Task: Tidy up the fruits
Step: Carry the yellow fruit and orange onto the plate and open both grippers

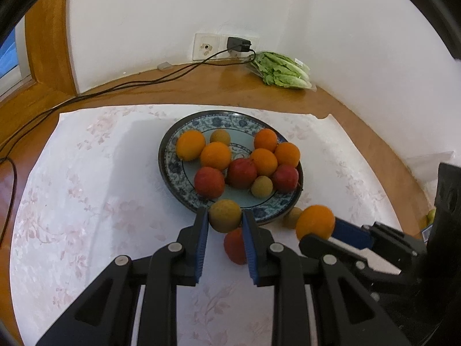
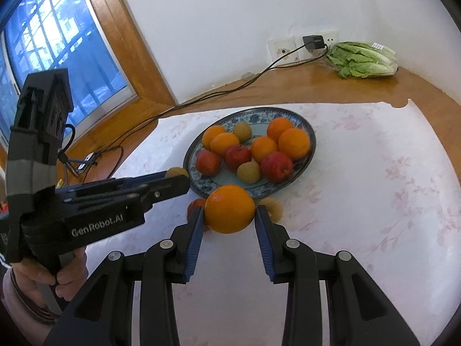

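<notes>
A blue-patterned plate (image 1: pixel 184 181) (image 2: pixel 201 186) on the white cloth holds several oranges, red apples and small yellow-brown fruits. My left gripper (image 1: pixel 225 216) is shut on a yellow-brown fruit (image 1: pixel 224 214) just in front of the plate's near rim; that fruit shows in the right wrist view (image 2: pixel 176 171). My right gripper (image 2: pixel 229 210) is shut on an orange (image 2: pixel 229 209) (image 1: pixel 315 222), also by the near rim. A red apple (image 1: pixel 234 246) (image 2: pixel 196 205) and another yellow-brown fruit (image 1: pixel 292 216) (image 2: pixel 273 207) lie on the cloth below the grippers.
A white floral cloth (image 1: pixel 86 187) covers the wooden table (image 1: pixel 201 86). A bag of lettuce (image 1: pixel 281 70) lies at the back by the wall. A charger (image 1: pixel 239 44) sits in a wall socket, its black cable running left across the table. A window (image 2: pixel 43 57) is at left.
</notes>
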